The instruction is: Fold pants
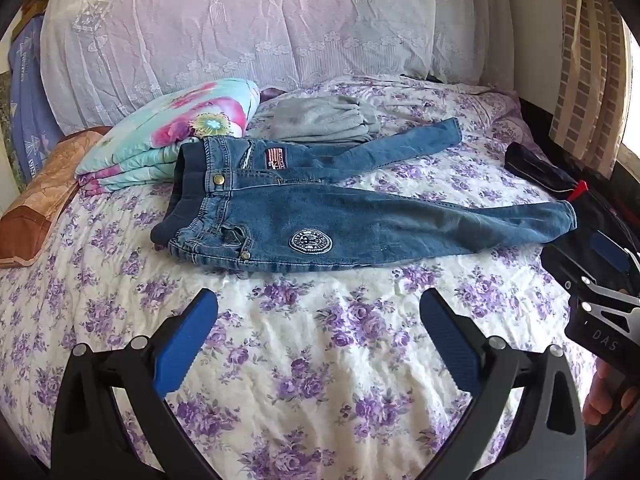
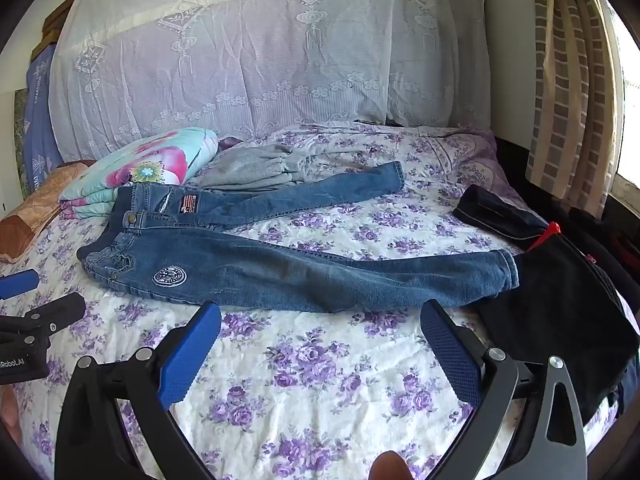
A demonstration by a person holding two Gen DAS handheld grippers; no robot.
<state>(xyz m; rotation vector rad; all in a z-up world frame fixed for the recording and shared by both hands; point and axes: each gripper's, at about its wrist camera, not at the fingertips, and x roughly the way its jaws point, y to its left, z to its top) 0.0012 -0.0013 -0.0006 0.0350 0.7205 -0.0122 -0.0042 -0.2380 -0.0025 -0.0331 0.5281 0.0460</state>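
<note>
Denim jeans (image 1: 320,216) are seen spread flat on the floral bedsheet (image 1: 320,360), straight ahead of both grippers, untouched so far. Their long axis is laid crosswise to the fingers: the waistband (image 1: 192,184) is turned to the left, and the 2 legs are fanned out to the right in a V, the near leg ending at a cuff (image 2: 506,276), the far leg angled away toward the headboard side.

The left gripper (image 1: 318,320) is held wide open above bare sheet, nothing between its blue pads (image 1: 188,344). It is pointed just short of the hip and the round patch (image 1: 311,244), so the waist end is judged nearest to it.

The right gripper (image 2: 320,332) is likewise spread fully, with nothing gripped. The near leg's lower edge is found just beyond its tips, and the cuff lies ahead and to the right of it, close to its right pad (image 2: 450,352).

A lengthwise fold looks to be called for first: the far leg is to be brought over the near one, or the reverse. The waist would fall to the left gripper, a cuff to the right. A black garment (image 2: 560,312) lies just beside the near cuff, and a stray pinch of it is a risk.
</note>
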